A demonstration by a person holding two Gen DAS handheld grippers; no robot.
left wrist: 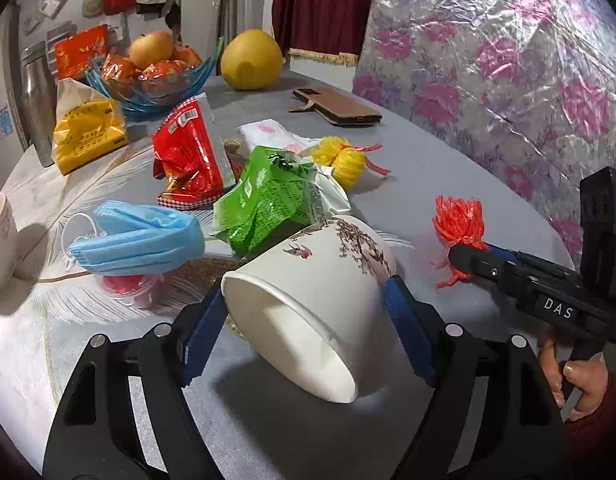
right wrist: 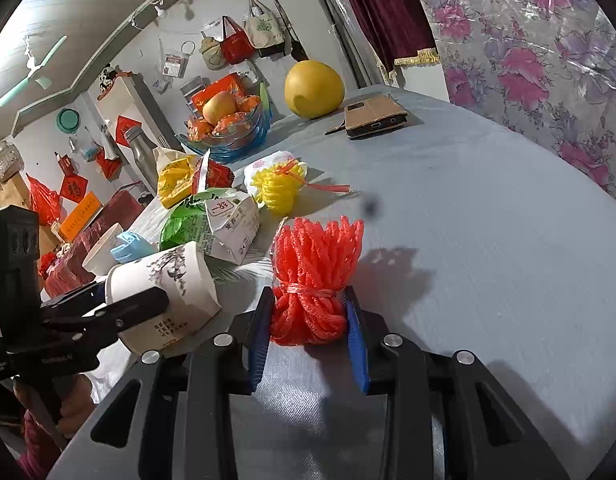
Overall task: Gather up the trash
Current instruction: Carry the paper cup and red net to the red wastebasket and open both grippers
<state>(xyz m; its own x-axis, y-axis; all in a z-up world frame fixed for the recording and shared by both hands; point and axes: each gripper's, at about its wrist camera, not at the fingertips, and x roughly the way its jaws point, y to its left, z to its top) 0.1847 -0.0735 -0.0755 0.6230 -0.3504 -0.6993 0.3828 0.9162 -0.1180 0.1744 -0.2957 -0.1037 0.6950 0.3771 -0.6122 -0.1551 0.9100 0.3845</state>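
Matt paper cup (left wrist: 315, 280); spongy red foam net (right wrist: 313, 280); glossy crinkled green wrapper (left wrist: 268, 204); woven grey cloth worktop (right wrist: 487, 240).

At the upper centre of the left wrist view a yellow pomelo (left wrist: 251, 59) sits beside a blue glass fruit bowl (left wrist: 156, 92). Right of it lies a phone in a brown case (left wrist: 335, 106). A steel flask (left wrist: 38, 108) stands far left.

Left tool (left wrist: 308, 312) clamped; right tool (right wrist: 308, 326) clamped.
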